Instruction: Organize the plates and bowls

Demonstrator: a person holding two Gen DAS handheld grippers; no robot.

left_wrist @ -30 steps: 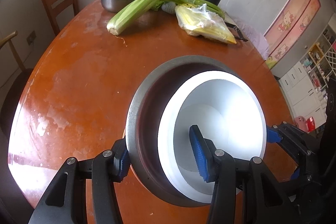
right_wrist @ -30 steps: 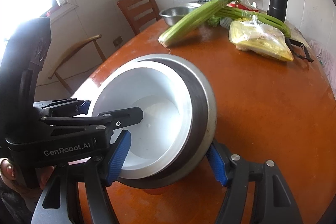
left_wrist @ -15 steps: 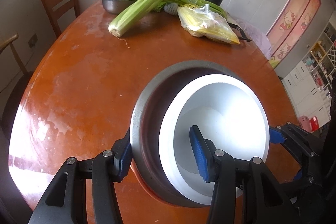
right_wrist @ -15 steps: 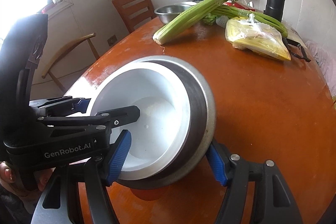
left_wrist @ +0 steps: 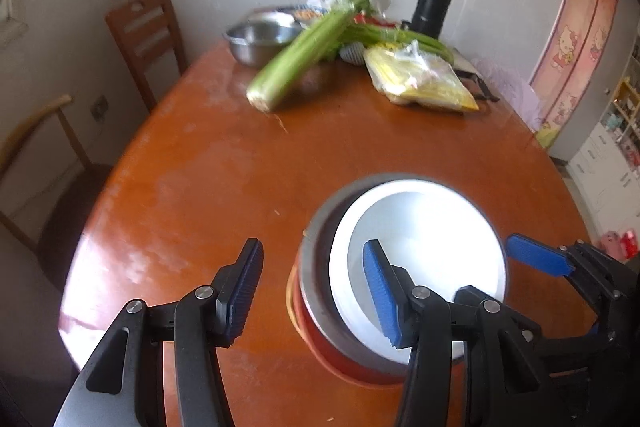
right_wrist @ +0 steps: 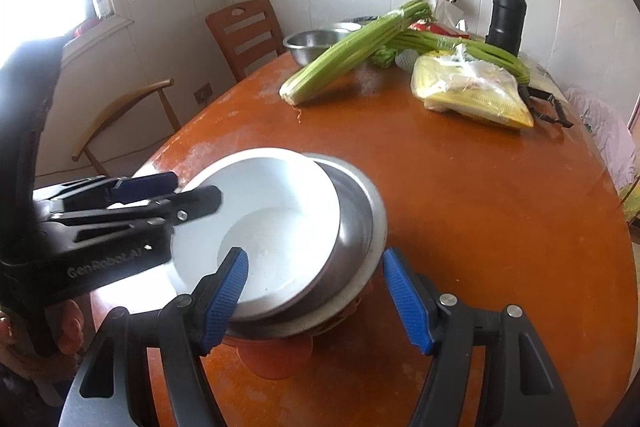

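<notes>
Nesting tidily, the white bowl point(left_wrist: 432, 227) sits inside the steel bowl point(left_wrist: 320, 239), and both rest on an orange dish point(left_wrist: 316, 339) at the near end of the counter point(left_wrist: 200, 187). All the mouths face up; the pieces are round, and the white bowl sits off-centre, crowded toward the right gripper's side in the left wrist view. The left gripper point(left_wrist: 312, 251) points steeply down at the stack. Its jaws stand apart and have just been opening: one pad hangs over the white bowl's hollow, while the other stands clear of the steel rim, with bare counter between. The right gripper point(right_wrist: 315, 255) straddles the opposite edge, one pad inside the white bowl and one just outside the steel rim. I cannot tell whether those pads press. Celery point(left_wrist: 296, 63) lies well beyond.
</notes>
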